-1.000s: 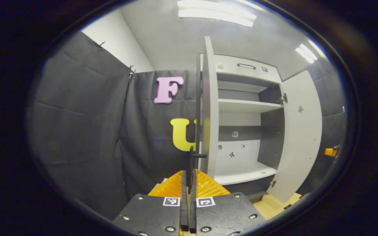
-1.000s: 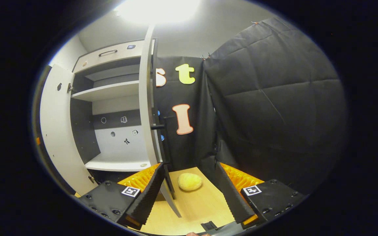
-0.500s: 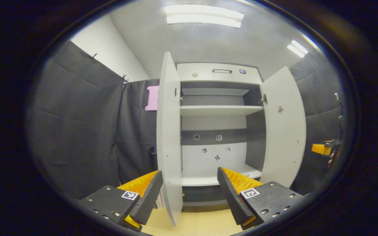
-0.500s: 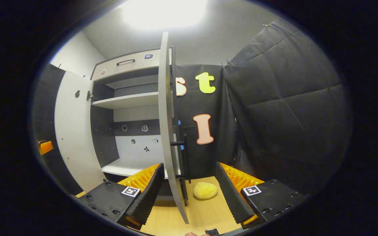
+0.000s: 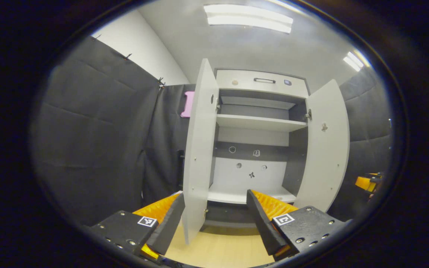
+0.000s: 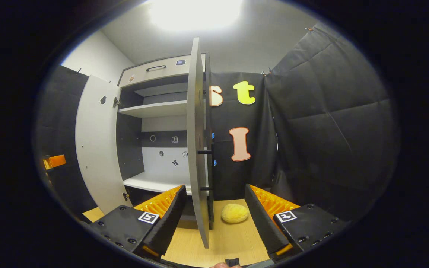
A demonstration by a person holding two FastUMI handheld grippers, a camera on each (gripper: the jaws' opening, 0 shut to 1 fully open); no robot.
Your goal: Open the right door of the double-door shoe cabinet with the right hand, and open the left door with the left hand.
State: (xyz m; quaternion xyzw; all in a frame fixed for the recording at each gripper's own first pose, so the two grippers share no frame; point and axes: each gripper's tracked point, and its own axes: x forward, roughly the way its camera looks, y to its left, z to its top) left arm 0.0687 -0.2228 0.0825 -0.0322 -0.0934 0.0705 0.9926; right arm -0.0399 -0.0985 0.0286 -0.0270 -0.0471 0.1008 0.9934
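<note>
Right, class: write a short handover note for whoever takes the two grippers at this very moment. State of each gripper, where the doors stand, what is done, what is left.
Left gripper: open, holding nothing, facing the cabinet.
Right gripper: open, holding nothing, the right door's edge seen between its fingers, not touching.
Left door: swung wide open.
Right door: swung wide open, its handle on the outer face.
Shelves look bare. A yellow object lies on the floor by the right door.
Done: both doors open.
Left: seemingly nothing; draw the grippers back.
</note>
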